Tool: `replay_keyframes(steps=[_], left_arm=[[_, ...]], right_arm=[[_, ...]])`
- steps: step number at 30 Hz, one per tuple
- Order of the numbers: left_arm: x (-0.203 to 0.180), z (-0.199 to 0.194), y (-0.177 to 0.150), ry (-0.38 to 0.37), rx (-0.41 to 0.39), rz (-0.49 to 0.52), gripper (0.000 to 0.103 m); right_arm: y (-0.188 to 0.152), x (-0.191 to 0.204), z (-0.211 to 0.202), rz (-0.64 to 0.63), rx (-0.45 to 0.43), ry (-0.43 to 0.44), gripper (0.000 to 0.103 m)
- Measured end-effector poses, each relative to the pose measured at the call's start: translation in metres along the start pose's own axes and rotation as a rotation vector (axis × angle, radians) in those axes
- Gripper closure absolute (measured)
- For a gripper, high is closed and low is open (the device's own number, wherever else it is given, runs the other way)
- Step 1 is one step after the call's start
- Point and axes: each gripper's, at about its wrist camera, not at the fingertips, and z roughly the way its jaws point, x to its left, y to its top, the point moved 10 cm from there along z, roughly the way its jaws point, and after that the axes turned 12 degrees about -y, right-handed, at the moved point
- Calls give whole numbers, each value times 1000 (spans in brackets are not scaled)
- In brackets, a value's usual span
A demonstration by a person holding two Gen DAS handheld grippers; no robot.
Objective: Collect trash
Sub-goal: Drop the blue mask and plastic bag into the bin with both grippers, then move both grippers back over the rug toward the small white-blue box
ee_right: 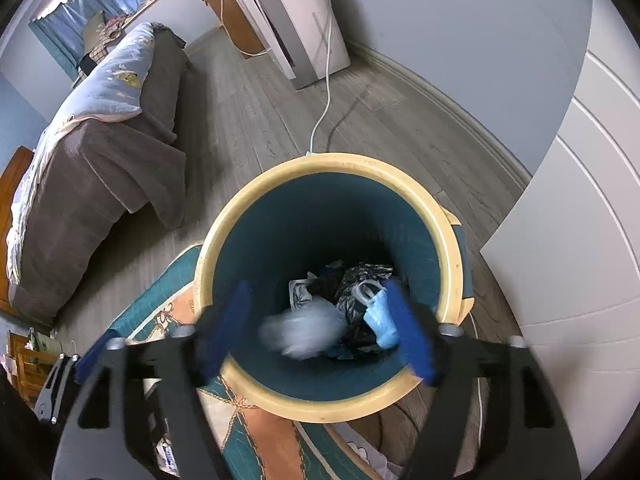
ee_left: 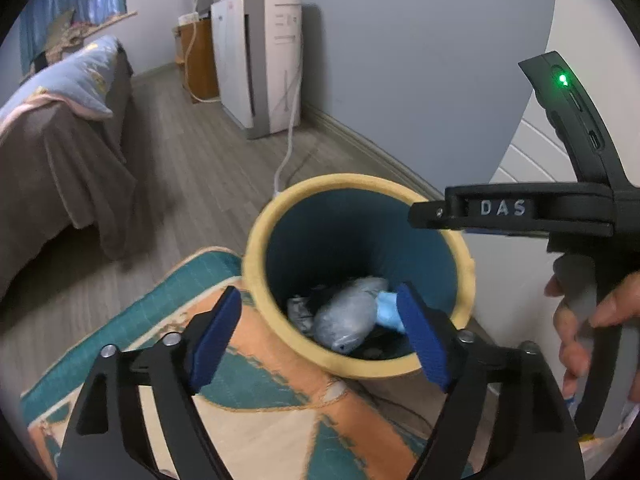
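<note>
Trash drop into the bin [ee_right: 450, 256], both grippers spread wide and empty.
Left gripper [ee_left: 320, 332] and right gripper [ee_right: 320, 328] hang over the rim; a pale crumpled wad [ee_right: 304, 332] and blue mask [ee_right: 382, 320] lie inside. Next, I judge, comes seeking more litter. Bin stands half on a patterned rug [ee_right: 260, 420], wood floor [ee_right: 256, 92], bed [ee_right: 100, 160] at left.

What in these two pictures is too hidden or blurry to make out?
- Pale bundle: right wrist view, smeared by motion; what it is cannot be told.
- Bin bottom: both views, covered by trash and shadow.
- Right tongs: own view, fingers blurred.
- Blue mask: left wrist view, partly behind a left tongs finger.
- Rug: cut off by the frame.
</note>
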Motion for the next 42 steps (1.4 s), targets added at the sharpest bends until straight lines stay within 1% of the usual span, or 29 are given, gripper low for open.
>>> replay_keyframes(steps=[1, 3, 5, 9, 12, 14, 15, 17, 18, 20, 21, 24, 26, 29, 31, 33, 35, 37, 39, 42], left_arm=[[6, -3, -1, 10, -5, -5, 16], [15, -15, -3, 28, -16, -24, 13], [26, -29, -4, 46, -29, -46, 11], [55, -69, -15, 98, -50, -98, 10], [83, -106, -24, 161, -82, -128, 9], [103, -131, -35, 203, -95, -166, 8], [116, -147, -44, 229, -99, -202, 8], [133, -168, -55, 264, -111, -242, 8], [142, -183, -65, 295, -120, -260, 7], [153, -200, -79, 341, -119, -274, 7], [159, -210, -93, 367, -108, -292, 7], [170, -231, -118, 400, -91, -329, 7], [174, -246, -135, 418, -104, -359, 7], [181, -260, -162, 429, -105, -406, 7], [186, -263, -176, 450, -85, -405, 7], [192, -268, -192, 475, -58, -390, 7], [197, -269, -201, 480, -41, -394, 7], [202, -267, -209, 481, -28, -402, 7], [205, -263, -216, 470, -12, -411, 7], [206, -257, -222, 462, 7, -400, 7]], right_arm=[[1, 2, -1, -5, -8, -4, 12], [2, 8, -3, -20, -19, -11, 6], [1, 16, -4, -47, -23, -21, 6], [-4, 37, -8, -118, -35, -45, 6], [-7, 59, -19, -171, -62, -29, 6], [-11, 78, -29, -219, -88, -14, 6], [-14, 87, -32, -241, -93, -4, 6], [-24, 111, -39, -300, -101, 19, 6], [-30, 123, -42, -336, -104, 28, 6], [-44, 143, -47, -406, -111, 30, 6], [-53, 152, -48, -437, -108, 31, 6], [-77, 172, -52, -479, -77, 50, 6], [-95, 185, -54, -494, -55, 62, 6], [-127, 203, -56, -539, -23, 53, 6], [-146, 211, -55, -573, -13, 25, 6], [-170, 216, -52, -597, 16, 13, 6], [-192, 218, -46, -596, 57, 9, 6], [-209, 219, -38, -598, 83, -24, 6], [-220, 220, -32, -607, 87, -60, 6], [-234, 217, -25, -594, 95, -72, 6]])
